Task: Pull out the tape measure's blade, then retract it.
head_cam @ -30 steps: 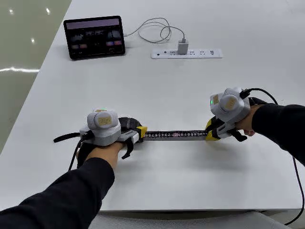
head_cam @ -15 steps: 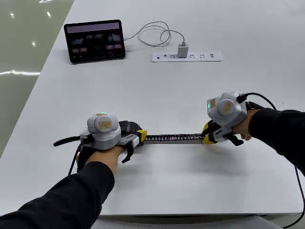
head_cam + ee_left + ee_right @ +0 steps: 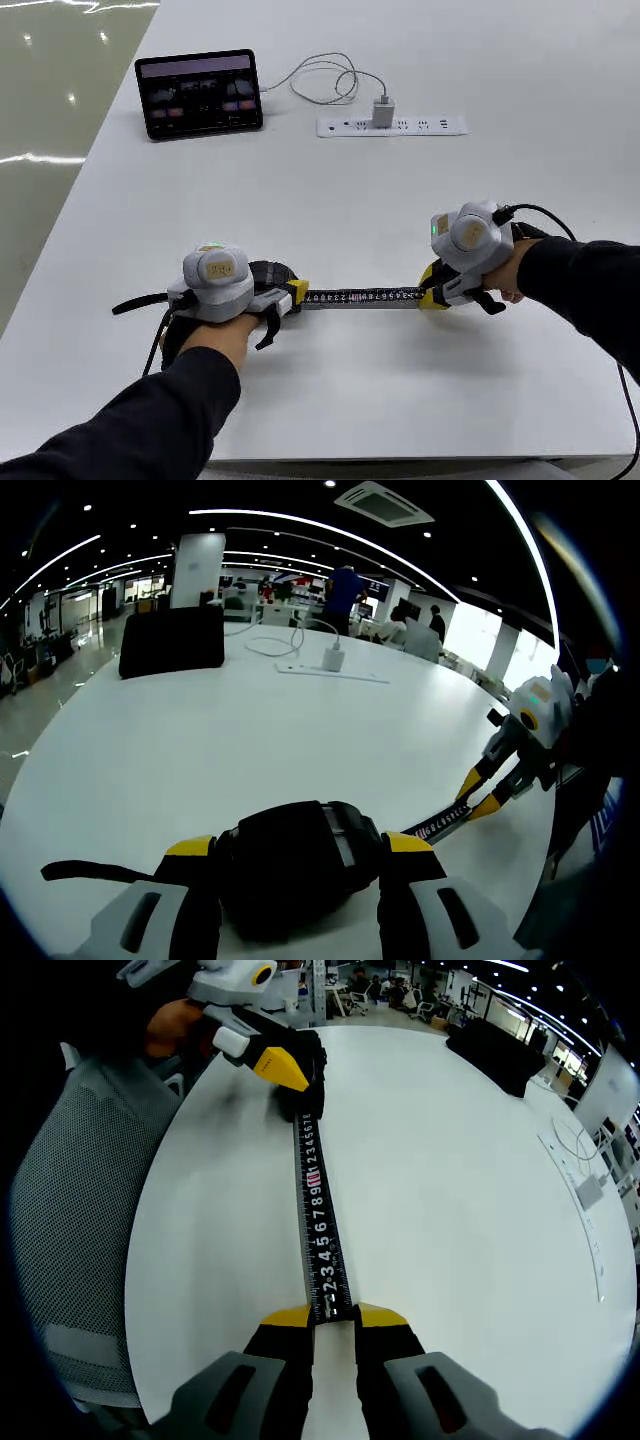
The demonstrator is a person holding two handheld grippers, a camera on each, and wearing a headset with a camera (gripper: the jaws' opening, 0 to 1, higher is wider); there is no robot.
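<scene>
Right tongs drawn inward, blade span shorter (retraction underway, seemingly), clenched on blade tip; left tongs clamp case. Feed back slowly, straight, no snap.

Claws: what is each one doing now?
Left claw: closed on the black round tape measure case.
Right claw: closed on the black numbered metal blade.

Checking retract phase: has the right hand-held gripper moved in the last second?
Yes: against the power strip, the right hand-held gripper slid left toward the tape measure case, shortening the exposed blade.
</scene>
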